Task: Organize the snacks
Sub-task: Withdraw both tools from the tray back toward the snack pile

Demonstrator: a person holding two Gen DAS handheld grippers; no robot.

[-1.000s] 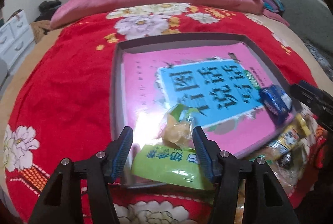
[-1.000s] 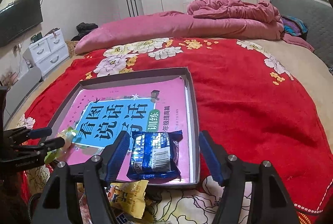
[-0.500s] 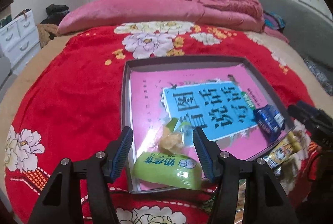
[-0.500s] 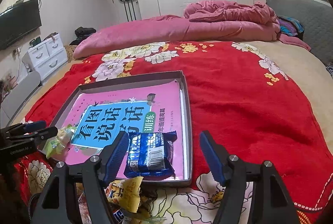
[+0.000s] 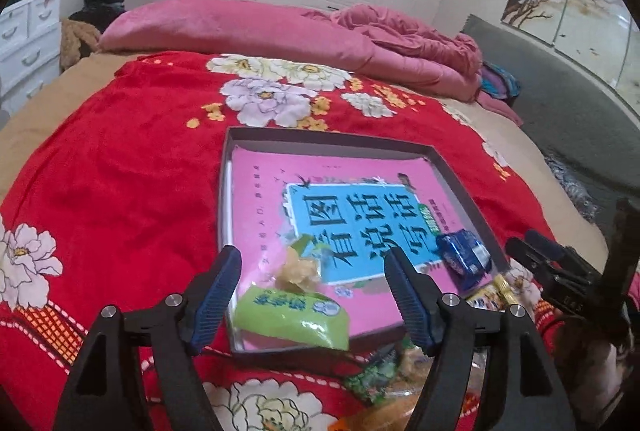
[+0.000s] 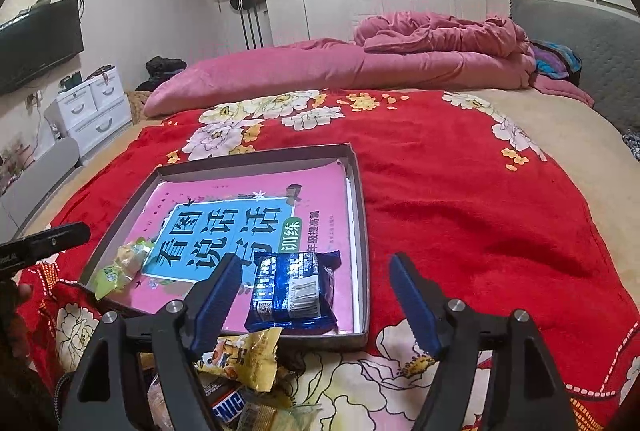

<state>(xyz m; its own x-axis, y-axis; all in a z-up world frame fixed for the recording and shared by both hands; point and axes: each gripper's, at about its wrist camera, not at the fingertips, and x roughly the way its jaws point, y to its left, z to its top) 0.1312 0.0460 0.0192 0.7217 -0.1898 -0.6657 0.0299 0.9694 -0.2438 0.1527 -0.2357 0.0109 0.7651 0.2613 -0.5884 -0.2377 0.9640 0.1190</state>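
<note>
A shallow grey tray (image 5: 332,137) (image 6: 256,157) lies on the red bed cover with a pink book (image 5: 260,191) (image 6: 320,191) flat inside it. A green snack packet (image 5: 292,319) and a clear packet of yellow candy (image 5: 300,269) rest in the tray's near left corner. My left gripper (image 5: 310,255) hovers above them, its jaws opening and touching neither. A blue packet (image 6: 294,291) (image 5: 464,257) lies in the near right corner. My right gripper (image 6: 315,261) hangs over it, jaws opening, pads clear of it.
Several loose snacks (image 6: 240,355) (image 5: 384,379) are heaped on the cover just outside the tray's near rim. A pink quilt (image 6: 360,67) lies across the far side of the bed. White drawers (image 6: 92,111) stand at the left, a grey headboard (image 6: 580,43) at the right.
The left gripper has risen and drawn back, and its jaws have widened. The green packets stay in the tray. The right jaws have widened a little over the blue packet.
</note>
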